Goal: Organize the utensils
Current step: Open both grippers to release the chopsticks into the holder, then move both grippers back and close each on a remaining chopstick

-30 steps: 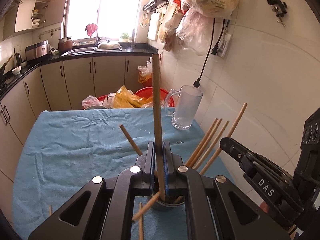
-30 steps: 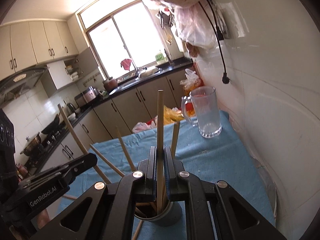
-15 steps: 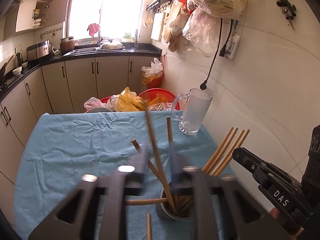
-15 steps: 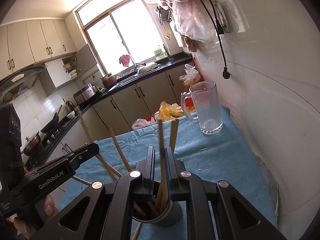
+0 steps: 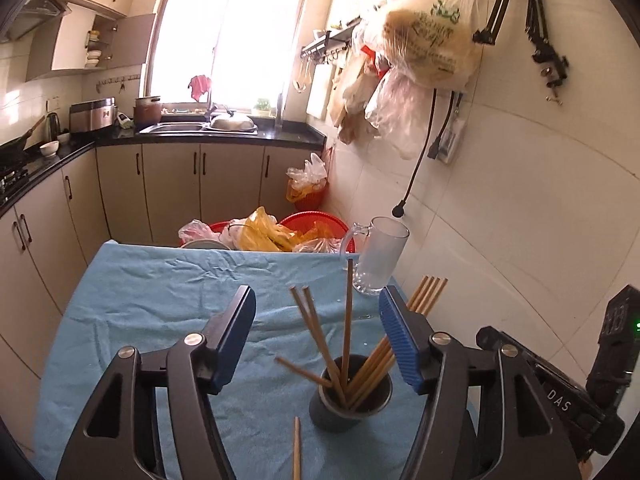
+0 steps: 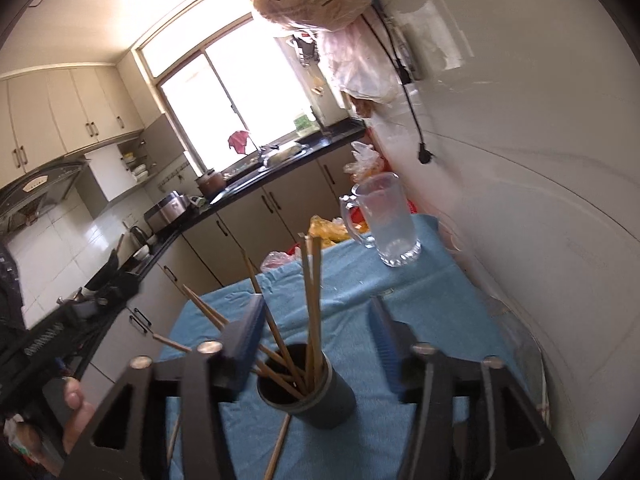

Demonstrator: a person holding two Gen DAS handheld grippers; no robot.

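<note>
A dark round holder (image 5: pixel 350 400) stands on the blue cloth and holds several wooden chopsticks (image 5: pixel 347 320) leaning at different angles. It also shows in the right wrist view (image 6: pixel 306 394) with its chopsticks (image 6: pixel 310 304). My left gripper (image 5: pixel 318 338) is open and empty, just above and behind the holder. My right gripper (image 6: pixel 318 340) is open and empty, its jaws on either side of the holder. Loose chopsticks lie on the cloth by the holder's base (image 5: pixel 296 448) (image 6: pixel 278 446). The right gripper's body (image 5: pixel 560 392) shows at the right of the left wrist view.
A glass mug (image 5: pixel 378 256) stands at the table's far right corner, also in the right wrist view (image 6: pixel 386 220). Red basins with plastic bags (image 5: pixel 280 234) sit beyond the table's far edge. The tiled wall (image 5: pixel 520 220) runs close along the right. Bags hang overhead.
Both grippers held a chopstick upright over the holder a second ago. Both have opened and let go; the chopsticks now stand in the holder. Both grippers have pulled back a little.
</note>
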